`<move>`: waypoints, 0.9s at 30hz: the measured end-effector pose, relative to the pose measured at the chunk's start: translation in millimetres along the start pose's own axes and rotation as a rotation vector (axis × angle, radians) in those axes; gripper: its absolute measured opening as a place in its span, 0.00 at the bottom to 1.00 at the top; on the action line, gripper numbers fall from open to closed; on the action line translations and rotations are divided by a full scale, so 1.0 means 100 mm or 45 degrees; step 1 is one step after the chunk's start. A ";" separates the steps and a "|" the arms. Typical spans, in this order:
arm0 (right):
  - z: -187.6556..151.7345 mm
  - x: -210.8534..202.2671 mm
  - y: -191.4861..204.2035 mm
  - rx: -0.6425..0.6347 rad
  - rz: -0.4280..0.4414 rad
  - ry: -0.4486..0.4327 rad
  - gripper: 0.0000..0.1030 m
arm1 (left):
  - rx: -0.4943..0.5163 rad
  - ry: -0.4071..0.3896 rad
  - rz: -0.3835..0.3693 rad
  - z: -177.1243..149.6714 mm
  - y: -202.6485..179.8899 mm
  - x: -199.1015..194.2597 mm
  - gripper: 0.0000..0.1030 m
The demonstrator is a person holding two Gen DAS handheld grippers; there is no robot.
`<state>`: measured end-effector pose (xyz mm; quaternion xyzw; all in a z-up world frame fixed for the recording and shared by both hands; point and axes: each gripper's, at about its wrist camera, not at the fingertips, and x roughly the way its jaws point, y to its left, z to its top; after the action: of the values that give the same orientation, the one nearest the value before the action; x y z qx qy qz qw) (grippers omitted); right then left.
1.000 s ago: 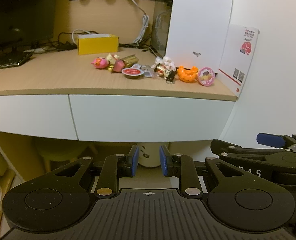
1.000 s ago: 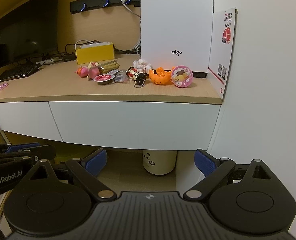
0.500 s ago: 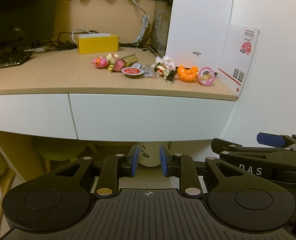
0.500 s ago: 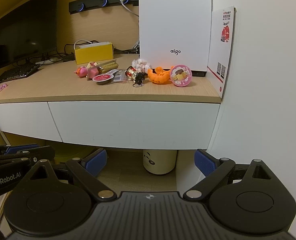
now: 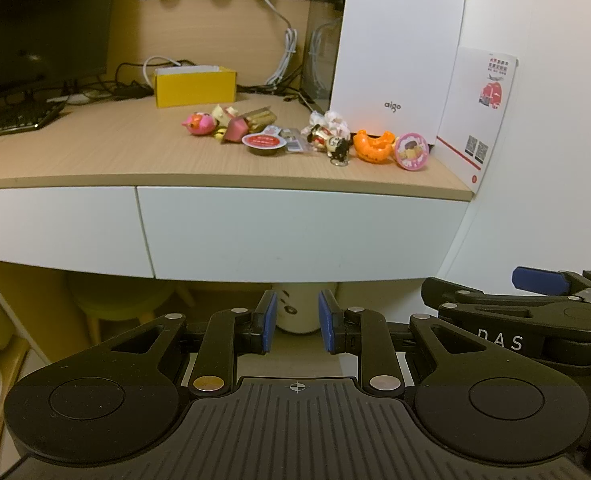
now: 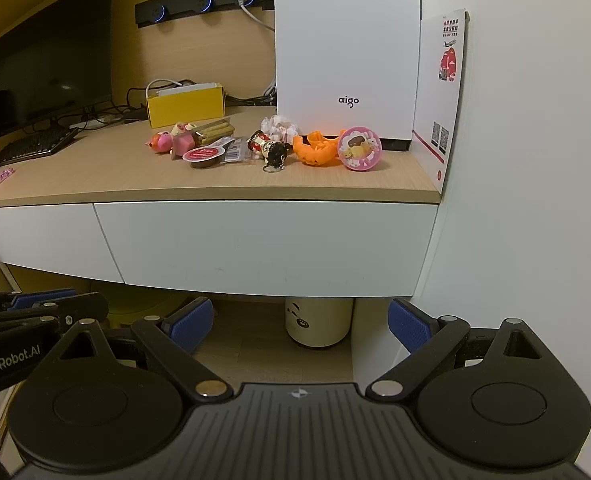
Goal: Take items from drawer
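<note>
Practically nothing had changed over that second: my left tool (image 5: pixel 293 328) hung narrowly parted and empty, my right tool (image 6: pixel 300 325) wide and empty, both below the shut drawer (image 5: pixel 299 232) at twelve o'clock. Trinkets (image 6: pixel 255 146) already crowded the worktop (image 5: pixel 95 152), so I judged unloading finished or paused.

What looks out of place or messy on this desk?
Nothing is spilled or broken. Small toys and snacks lie in a loose heap on the desktop, including an orange pumpkin beside a pink round tin. The drawer is shut.
</note>
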<state>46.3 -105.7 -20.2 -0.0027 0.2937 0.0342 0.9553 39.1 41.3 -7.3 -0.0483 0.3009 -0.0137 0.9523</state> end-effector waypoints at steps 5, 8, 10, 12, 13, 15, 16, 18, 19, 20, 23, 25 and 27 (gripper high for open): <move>0.00 -0.01 0.00 0.002 -0.002 0.001 0.92 | 0.000 0.000 0.000 0.00 0.00 0.00 0.24; 0.01 -0.01 0.00 0.002 -0.002 0.000 0.92 | 0.001 0.000 -0.001 0.00 0.01 0.00 0.24; 0.01 -0.01 0.00 0.001 -0.001 0.000 0.92 | 0.001 0.000 -0.002 0.00 0.01 0.00 0.24; 0.01 -0.01 0.00 0.001 -0.001 0.000 0.92 | 0.001 0.001 -0.002 0.00 0.01 0.00 0.24; 0.01 -0.01 0.00 0.001 -0.001 0.000 0.92 | 0.001 0.000 -0.002 0.00 0.01 0.00 0.24; 0.01 0.00 0.00 0.001 -0.001 0.000 0.92 | 0.000 0.000 -0.001 0.00 0.01 0.00 0.24; 0.01 -0.01 0.00 0.001 -0.001 0.001 0.92 | -0.001 0.001 -0.001 0.00 0.01 0.00 0.24; 0.00 0.00 0.00 0.001 -0.002 0.002 0.92 | -0.006 0.002 0.003 -0.02 0.01 0.01 0.24; 0.01 -0.01 0.00 0.002 -0.002 0.001 0.92 | -0.006 0.001 0.002 -0.02 0.01 0.01 0.24; 0.01 -0.01 0.00 0.002 -0.002 0.001 0.92 | -0.007 0.002 0.002 -0.03 0.01 0.01 0.24; 0.00 -0.01 0.00 0.001 -0.002 0.001 0.92 | -0.012 0.004 0.004 -0.03 0.01 0.01 0.24; 0.00 -0.01 0.00 0.002 -0.002 0.000 0.92 | -0.012 0.002 0.004 -0.03 0.01 0.00 0.24; 0.01 -0.01 0.01 0.001 -0.002 0.000 0.92 | -0.013 0.002 0.006 -0.03 0.00 -0.01 0.24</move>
<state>46.0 -105.2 -19.4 -0.0024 0.2936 0.0334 0.9554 36.8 41.5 -9.3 -0.0525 0.3019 -0.0099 0.9518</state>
